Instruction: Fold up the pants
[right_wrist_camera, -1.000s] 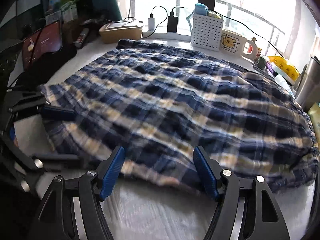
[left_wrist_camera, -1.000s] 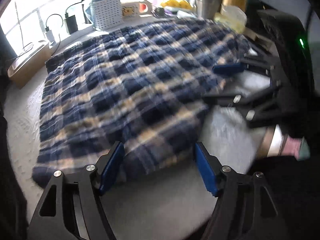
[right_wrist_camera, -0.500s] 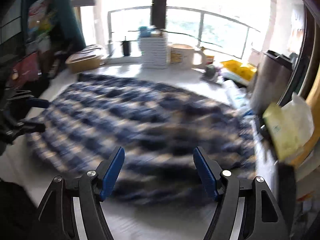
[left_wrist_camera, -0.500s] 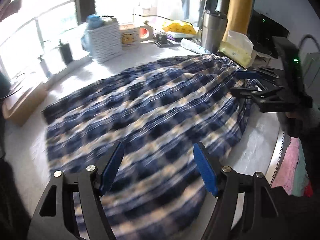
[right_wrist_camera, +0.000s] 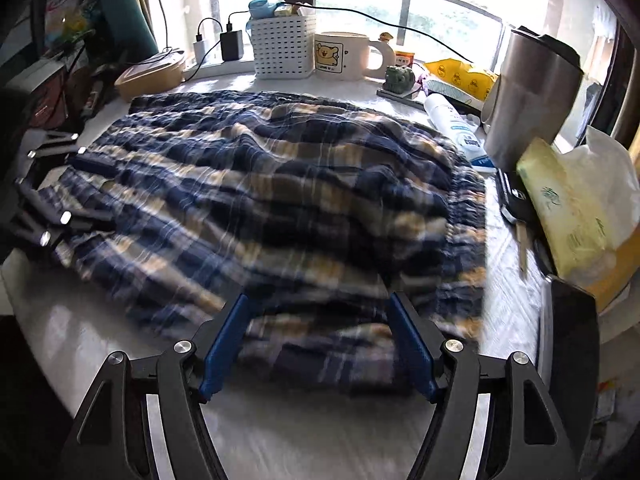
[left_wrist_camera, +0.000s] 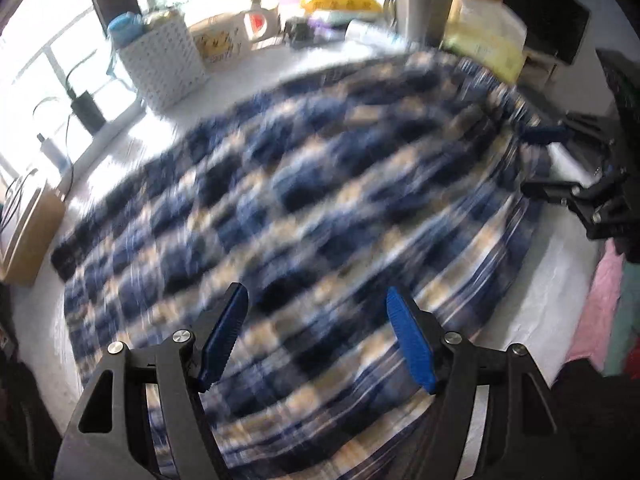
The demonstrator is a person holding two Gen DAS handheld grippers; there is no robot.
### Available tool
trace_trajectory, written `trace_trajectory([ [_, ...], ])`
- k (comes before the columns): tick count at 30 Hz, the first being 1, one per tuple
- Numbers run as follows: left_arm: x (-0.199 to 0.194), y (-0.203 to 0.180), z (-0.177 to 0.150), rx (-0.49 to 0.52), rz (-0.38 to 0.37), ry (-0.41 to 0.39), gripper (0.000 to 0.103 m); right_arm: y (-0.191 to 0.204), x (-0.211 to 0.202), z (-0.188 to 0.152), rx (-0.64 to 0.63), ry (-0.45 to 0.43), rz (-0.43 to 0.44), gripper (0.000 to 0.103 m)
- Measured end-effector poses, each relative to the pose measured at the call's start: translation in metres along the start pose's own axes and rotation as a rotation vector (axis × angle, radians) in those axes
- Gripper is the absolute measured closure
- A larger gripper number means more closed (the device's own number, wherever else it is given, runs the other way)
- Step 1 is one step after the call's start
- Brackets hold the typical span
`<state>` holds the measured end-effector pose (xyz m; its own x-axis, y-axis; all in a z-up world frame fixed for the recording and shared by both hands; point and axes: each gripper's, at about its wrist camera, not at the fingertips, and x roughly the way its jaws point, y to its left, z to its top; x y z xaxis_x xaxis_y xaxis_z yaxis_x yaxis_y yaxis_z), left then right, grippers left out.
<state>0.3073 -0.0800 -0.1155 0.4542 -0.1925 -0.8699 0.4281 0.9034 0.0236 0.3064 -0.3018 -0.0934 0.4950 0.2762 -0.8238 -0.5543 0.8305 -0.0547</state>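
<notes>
- Already, we see the plaid pants point(right_wrist_camera: 272, 208) lying on the white table point(right_wrist_camera: 280, 432) in a rough rectangle, seemingly folded at least once; further folds look left.
- Our left gripper point(left_wrist_camera: 316, 340) and right gripper point(right_wrist_camera: 316, 340) hover open, holding nothing.

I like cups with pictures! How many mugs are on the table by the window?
1. The white mug with a bear picture stands by the window, right of the white basket. The tall steel tumbler isn't a mug. More could hide behind the clutter.
</notes>
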Motion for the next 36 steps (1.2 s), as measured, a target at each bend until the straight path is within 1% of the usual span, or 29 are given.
trace_trajectory([
  [1, -0.004, 0.0, 0.009, -0.001, -0.026, -0.025, 0.031, -0.003, -0.007, 0.003, 0.006, -0.022, 0.01, 0.03],
  [3, -0.005, -0.001, 0.025, 0.006, -0.058, -0.056, 0.031, -0.015, -0.024, 0.014, 0.018, -0.094, 0.032, 0.03],
  [5, 0.002, -0.005, 0.046, 0.028, -0.09, -0.087, 0.031, -0.026, -0.028, 0.033, -0.016, -0.146, 0.035, 0.03],
  [6, 0.01, -0.007, 0.058, 0.028, -0.096, -0.086, 0.031, -0.029, -0.026, 0.042, -0.042, -0.161, 0.026, 0.032],
  [7, 0.016, -0.008, 0.066, 0.026, -0.109, -0.083, 0.031, -0.032, -0.022, 0.052, -0.071, -0.173, 0.028, 0.054],
  [8, 0.022, -0.01, 0.074, 0.022, -0.126, -0.081, 0.031, -0.036, -0.015, 0.063, -0.095, -0.171, 0.044, 0.068],
  [9, 0.03, -0.012, 0.081, 0.016, -0.135, -0.074, 0.031, -0.042, -0.002, 0.078, -0.115, -0.153, 0.07, 0.085],
  [10, 0.04, -0.015, 0.09, 0.013, -0.123, -0.065, 0.031, -0.046, 0.005, 0.085, -0.126, -0.142, 0.089, 0.09],
  [12, 0.055, -0.015, 0.1, -0.005, -0.102, -0.049, 0.031, -0.05, 0.03, 0.102, -0.157, -0.089, 0.132, 0.091],
  [14, 0.067, -0.011, 0.102, -0.049, -0.086, -0.029, 0.031, -0.047, 0.053, 0.11, -0.192, -0.017, 0.153, 0.091],
  [16, 0.077, -0.005, 0.103, -0.074, -0.067, -0.013, 0.031, -0.046, 0.079, 0.11, -0.234, 0.055, 0.115, 0.091],
  [17, 0.079, -0.004, 0.102, -0.077, -0.062, -0.01, 0.031, -0.046, 0.086, 0.108, -0.241, 0.076, 0.115, 0.091],
  [18, 0.082, -0.002, 0.101, -0.079, -0.061, -0.006, 0.031, -0.049, 0.088, 0.108, -0.233, 0.063, 0.129, 0.091],
  [19, 0.082, 0.0, 0.099, -0.081, -0.068, -0.008, 0.031, -0.054, 0.087, 0.109, -0.209, 0.07, 0.143, 0.094],
  [21, 0.082, 0.002, 0.097, -0.071, -0.067, -0.012, 0.031, -0.061, 0.085, 0.108, -0.198, 0.065, 0.13, 0.095],
  [25, 0.079, 0.007, 0.091, -0.07, -0.064, -0.019, 0.03, -0.081, 0.08, 0.099, -0.115, 0.043, 0.149, 0.095],
  [28, 0.076, 0.011, 0.089, -0.087, -0.059, -0.016, 0.03, -0.09, 0.074, 0.094, -0.074, 0.032, 0.134, 0.095],
  [30, 0.066, 0.015, 0.083, -0.115, -0.055, -0.024, 0.03, -0.091, 0.069, 0.091, -0.042, 0.029, 0.103, 0.095],
  [32, 0.053, 0.019, 0.078, -0.148, -0.064, -0.051, 0.03, -0.088, 0.057, 0.089, -0.018, 0.016, 0.04, 0.095],
  [34, 0.039, 0.017, 0.073, -0.173, -0.088, -0.088, 0.03, -0.08, 0.029, 0.084, -0.014, -0.037, -0.024, 0.094],
  [35, 0.034, 0.014, 0.072, -0.177, -0.1, -0.104, 0.03, -0.079, 0.017, 0.08, -0.003, -0.061, -0.039, 0.094],
  [36, 0.03, 0.008, 0.072, -0.175, -0.112, -0.117, 0.03, -0.079, 0.008, 0.077, 0.015, -0.077, -0.044, 0.09],
])
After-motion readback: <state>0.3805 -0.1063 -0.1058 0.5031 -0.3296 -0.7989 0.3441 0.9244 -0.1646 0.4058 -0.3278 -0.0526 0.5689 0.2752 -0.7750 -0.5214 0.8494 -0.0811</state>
